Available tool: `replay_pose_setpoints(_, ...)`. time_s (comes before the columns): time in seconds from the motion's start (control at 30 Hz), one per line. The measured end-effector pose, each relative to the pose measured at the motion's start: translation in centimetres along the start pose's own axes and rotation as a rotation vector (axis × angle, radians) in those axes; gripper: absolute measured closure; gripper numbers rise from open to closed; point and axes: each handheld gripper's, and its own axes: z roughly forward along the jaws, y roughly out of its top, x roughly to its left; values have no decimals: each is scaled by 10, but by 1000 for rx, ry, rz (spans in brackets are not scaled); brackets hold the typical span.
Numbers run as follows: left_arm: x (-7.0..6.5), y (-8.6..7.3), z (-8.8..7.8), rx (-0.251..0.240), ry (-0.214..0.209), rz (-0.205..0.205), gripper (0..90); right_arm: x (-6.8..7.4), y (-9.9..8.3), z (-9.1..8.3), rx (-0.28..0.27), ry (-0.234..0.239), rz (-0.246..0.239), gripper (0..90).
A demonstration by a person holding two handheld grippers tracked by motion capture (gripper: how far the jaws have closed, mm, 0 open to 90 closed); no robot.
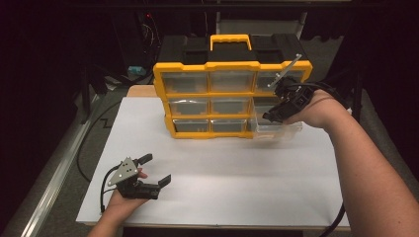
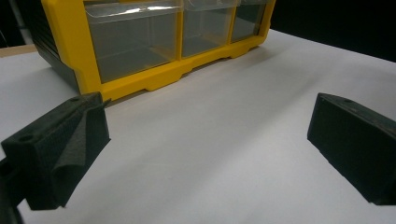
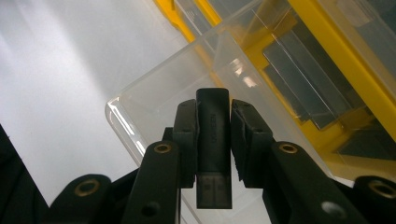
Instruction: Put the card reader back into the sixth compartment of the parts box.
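Upper right of the high view: right gripper [image 1: 271, 117] held over a clear drawer [image 1: 276, 129] pulled partway out of the bottom right slot of a yellow organizer [image 1: 232, 65], hand and forearm entering from the lower right corner of the frame. In the right gripper view, centre of frame: right gripper [image 3: 213, 135] clamped tight on a black USB stick [image 3: 213, 144], pads pressing on both of its long sides, metal plug end toward the bottom of the frame, plastic end toward the top. Directly beyond the stick, filling the middle of that frame: the clear drawer [image 3: 140, 112], its open top and rounded rim corner at centre left, seemingly with nothing inside. Upper right of that frame: yellow frame of the organizer [image 3: 336, 60] with more clear drawers stacked in it. Lower left of the high view: left gripper [image 1: 155, 170] resting low on the white table sheet [image 1: 222, 173], jaws spread wide, nothing between them, well apart from the organizer. In the left gripper view: left gripper [image 2: 208, 154] with one black jaw at lower left and one at right edge, bare white sheet [image 2: 210, 140] between, organizer [image 2: 154, 79] across the upper left of the frame with its bottom row of clear drawers shut.
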Motion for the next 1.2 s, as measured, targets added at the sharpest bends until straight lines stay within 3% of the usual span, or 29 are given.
replay_pose_setpoints(0.2,0,0,0,1,-1,-4,2,-1,0,-6,-19,2,0,731)
replay_pose_setpoints(0.23,0,0,0,0,-1,-4,1,-1,0,-7,-19,-5,10,692)
replay_pose_setpoints(0.3,1,1,0,0,-1,-3,2,-3,-1,-12,-41,-23,33,472)
replay_pose_setpoints(0.43,2,2,0,-7,3,-9,1,-3,-6,-23,-41,5,61,348)
replay_pose_setpoints(0.83,3,3,0,-6,11,-6,2,18,-35,-36,-17,3,59,285)
replay_pose_setpoints(1.2,3,2,1,3,12,-15,2,33,-60,-33,-5,-3,70,227)
